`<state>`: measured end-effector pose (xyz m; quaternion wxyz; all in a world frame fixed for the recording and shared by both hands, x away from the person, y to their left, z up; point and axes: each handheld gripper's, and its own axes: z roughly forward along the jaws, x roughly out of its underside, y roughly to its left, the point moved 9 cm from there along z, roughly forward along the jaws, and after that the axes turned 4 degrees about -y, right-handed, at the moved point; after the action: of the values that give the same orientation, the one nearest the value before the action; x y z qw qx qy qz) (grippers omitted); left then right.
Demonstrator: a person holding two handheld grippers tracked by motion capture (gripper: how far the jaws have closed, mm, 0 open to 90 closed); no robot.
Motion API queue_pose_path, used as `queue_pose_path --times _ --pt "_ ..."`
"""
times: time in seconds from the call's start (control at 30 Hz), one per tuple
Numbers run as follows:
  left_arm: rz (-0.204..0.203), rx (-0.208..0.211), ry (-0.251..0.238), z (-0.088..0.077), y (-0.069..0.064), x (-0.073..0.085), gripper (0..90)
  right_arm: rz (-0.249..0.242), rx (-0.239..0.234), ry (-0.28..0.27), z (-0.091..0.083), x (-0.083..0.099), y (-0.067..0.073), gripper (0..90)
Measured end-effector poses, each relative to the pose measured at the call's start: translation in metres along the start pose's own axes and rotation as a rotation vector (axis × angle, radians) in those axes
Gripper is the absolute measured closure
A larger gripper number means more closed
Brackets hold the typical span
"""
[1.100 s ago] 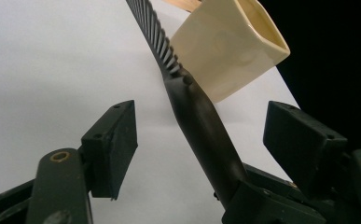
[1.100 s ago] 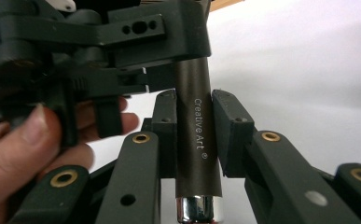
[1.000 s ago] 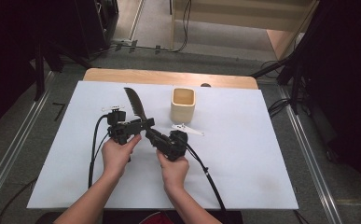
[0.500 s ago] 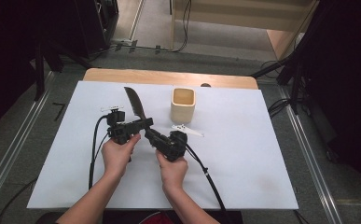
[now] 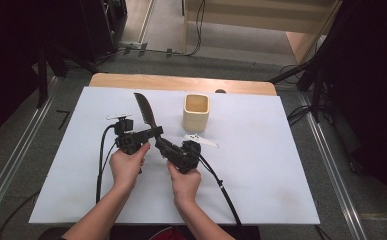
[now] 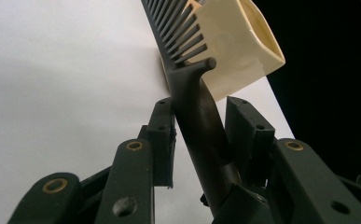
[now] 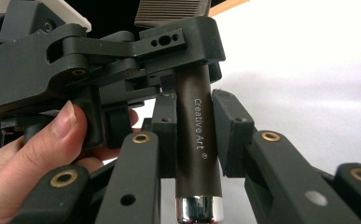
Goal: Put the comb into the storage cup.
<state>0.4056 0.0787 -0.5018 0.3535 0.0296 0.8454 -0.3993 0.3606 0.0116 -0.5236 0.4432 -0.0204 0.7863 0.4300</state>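
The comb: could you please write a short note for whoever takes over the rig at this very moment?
Left tool: jaws have just been closing, now clamped on the comb handle near the teeth.
Right tool: shut on the handle's lower end.
Comb is held above the white table; the cream cup stands upright beyond it.
Done: both tools grip the comb.
Left: probably release one tool, perhaps put the comb in the cup.

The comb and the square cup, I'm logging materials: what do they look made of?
Comb: likely dark matte plastic, with thin moulded teeth; shiny metal-looking cap on the handle end. Cup: possibly glazed ceramic or plastic, cream, smooth, softly glossy.
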Motion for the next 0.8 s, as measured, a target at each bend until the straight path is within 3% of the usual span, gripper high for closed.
queue_pose_path --times 0.47,0.8 --pt "-0.088 0.061 -0.01 -0.0037 -0.0042 -0.0018 72.0 -0.031 -0.016 -0.001 -0.0007 0.0004 0.0016 70.1" --pt "-0.092 0.078 -0.012 -0.0045 -0.0064 -0.0015 73.9 -0.054 -0.011 0.002 -0.0007 0.0008 0.0019 68.6"
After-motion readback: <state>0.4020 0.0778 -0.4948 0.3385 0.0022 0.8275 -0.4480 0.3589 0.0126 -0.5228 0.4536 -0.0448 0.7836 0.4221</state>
